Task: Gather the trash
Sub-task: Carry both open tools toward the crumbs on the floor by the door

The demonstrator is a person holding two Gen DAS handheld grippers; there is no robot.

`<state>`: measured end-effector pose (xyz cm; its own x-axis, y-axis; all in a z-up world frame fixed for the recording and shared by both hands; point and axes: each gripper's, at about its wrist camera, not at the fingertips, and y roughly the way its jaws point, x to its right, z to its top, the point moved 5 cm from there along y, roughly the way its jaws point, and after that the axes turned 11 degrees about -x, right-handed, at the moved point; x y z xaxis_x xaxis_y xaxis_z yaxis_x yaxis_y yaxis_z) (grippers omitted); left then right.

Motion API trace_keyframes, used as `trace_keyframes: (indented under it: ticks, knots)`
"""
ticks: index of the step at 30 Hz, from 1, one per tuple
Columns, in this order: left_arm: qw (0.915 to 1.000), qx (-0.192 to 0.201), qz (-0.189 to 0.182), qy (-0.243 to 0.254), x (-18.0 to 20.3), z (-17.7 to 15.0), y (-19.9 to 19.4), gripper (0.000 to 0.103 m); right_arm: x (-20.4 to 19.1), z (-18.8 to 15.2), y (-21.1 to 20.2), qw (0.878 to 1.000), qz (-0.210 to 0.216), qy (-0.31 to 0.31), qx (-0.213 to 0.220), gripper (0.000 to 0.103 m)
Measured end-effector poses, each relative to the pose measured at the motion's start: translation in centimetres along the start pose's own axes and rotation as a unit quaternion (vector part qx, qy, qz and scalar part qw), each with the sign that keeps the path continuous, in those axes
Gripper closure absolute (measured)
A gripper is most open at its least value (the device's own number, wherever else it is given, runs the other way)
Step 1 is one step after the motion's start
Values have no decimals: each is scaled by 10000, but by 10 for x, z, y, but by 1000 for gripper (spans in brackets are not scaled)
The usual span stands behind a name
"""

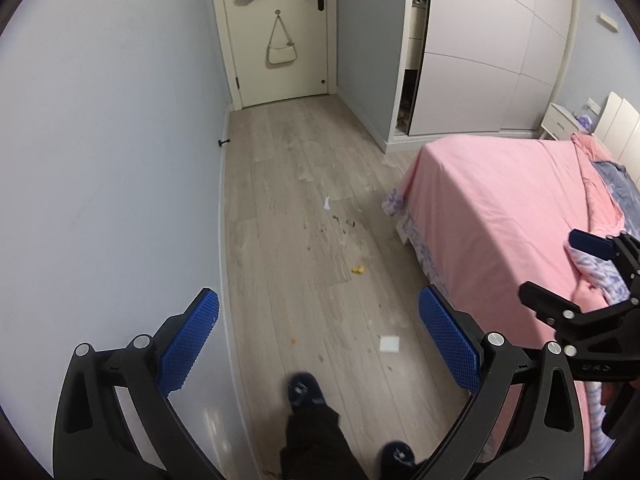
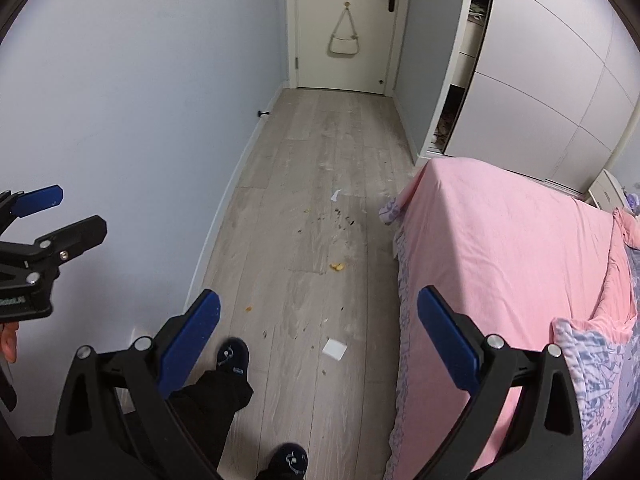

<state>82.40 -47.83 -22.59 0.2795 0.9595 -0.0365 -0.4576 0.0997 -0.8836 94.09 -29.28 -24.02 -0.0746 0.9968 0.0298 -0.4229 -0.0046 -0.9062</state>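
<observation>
Standing at the near end of the strip of wooden floor (image 2: 304, 184) between the wall and the bed (image 2: 500, 240), the person holds both tools high and level. Left gripper (image 1: 319, 336): fingers spread wide, nothing between them. Right gripper (image 2: 319, 332): likewise wide and empty. Judgement: both are carried raised and open because nothing is yet in reach; this looks like a survey before stooping.

Trash lies scattered along the floor ahead. Nearest is a square white paper (image 2: 334, 349), flat, just beyond the slippered feet (image 2: 233, 354) and closer to the bed side; no real long axis, one corner pointing roughly back toward the person. Farther on: a yellow scrap (image 2: 338, 267), an orange crumb (image 2: 249, 309), dark bits (image 2: 344, 218), and a torn white paper strip (image 2: 335, 195), its long axis running roughly toward the door (image 2: 348, 20). No bin is visible.

Judgement: the square paper will be awkward to pinch, lying flush.
</observation>
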Motion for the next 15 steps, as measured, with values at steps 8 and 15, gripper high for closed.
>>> trace_keyframes:
  ticks: [8,15]
  knots:
    - [9981,-42,-351,513,-41,120,76,6,-3,93,43,9971,-363,656,-94,7]
    - [9948,-323,-787,553,-33,170,120,6,11,144,76,9925,-494,1081,-275,7]
